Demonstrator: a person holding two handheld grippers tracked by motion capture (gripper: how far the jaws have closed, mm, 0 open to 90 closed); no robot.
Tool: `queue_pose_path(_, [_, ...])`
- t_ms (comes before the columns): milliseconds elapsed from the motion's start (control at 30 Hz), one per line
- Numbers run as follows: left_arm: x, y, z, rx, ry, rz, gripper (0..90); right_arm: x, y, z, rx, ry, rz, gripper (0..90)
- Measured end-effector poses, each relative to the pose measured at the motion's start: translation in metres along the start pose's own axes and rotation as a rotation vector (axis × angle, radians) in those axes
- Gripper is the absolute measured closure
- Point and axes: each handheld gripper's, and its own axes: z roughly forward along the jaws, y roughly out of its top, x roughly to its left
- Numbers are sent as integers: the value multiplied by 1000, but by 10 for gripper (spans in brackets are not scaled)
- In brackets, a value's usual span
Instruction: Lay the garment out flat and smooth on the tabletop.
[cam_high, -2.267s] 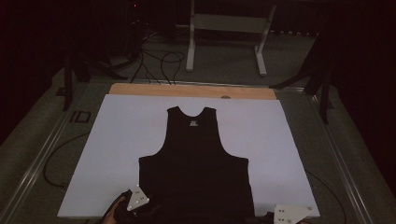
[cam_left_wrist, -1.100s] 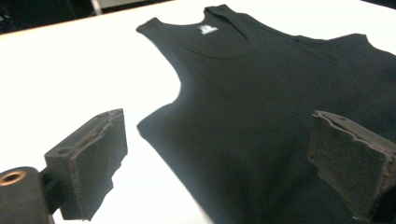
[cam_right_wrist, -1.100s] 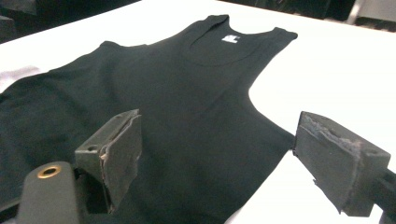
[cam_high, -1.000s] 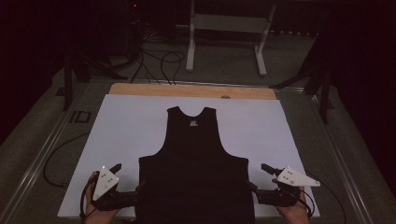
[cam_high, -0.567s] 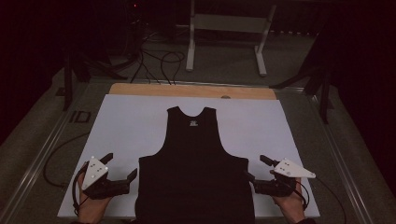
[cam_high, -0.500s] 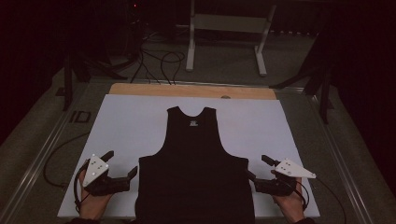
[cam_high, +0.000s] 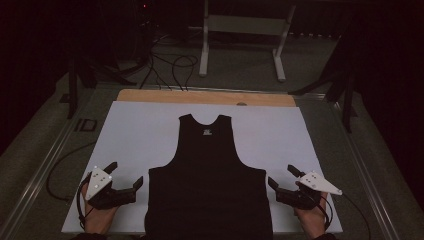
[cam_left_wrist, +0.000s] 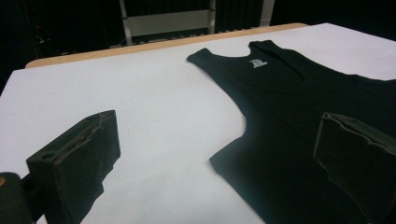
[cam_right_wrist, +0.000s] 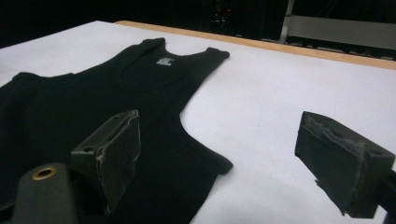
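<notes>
Black cotton tank top (cam_high: 206, 180) lies flat, limp and light; left gripper (cam_high: 125, 176) and right gripper (cam_high: 281, 177) wide open, pinch side hems.

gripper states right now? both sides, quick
Left gripper: open, holding nothing, beside the black tank top's left edge.
Right gripper: open, holding nothing, beside the tank top's right edge.

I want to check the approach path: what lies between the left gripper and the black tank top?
Nothing: between the left gripper and the black tank top there is bare white table cover, seen in the high view.
</notes>
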Motion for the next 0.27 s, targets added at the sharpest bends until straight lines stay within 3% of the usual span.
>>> queue_pose_path(267, [-1,-1,1,15,8,10,8,2,-1,1,6,5,-14,138])
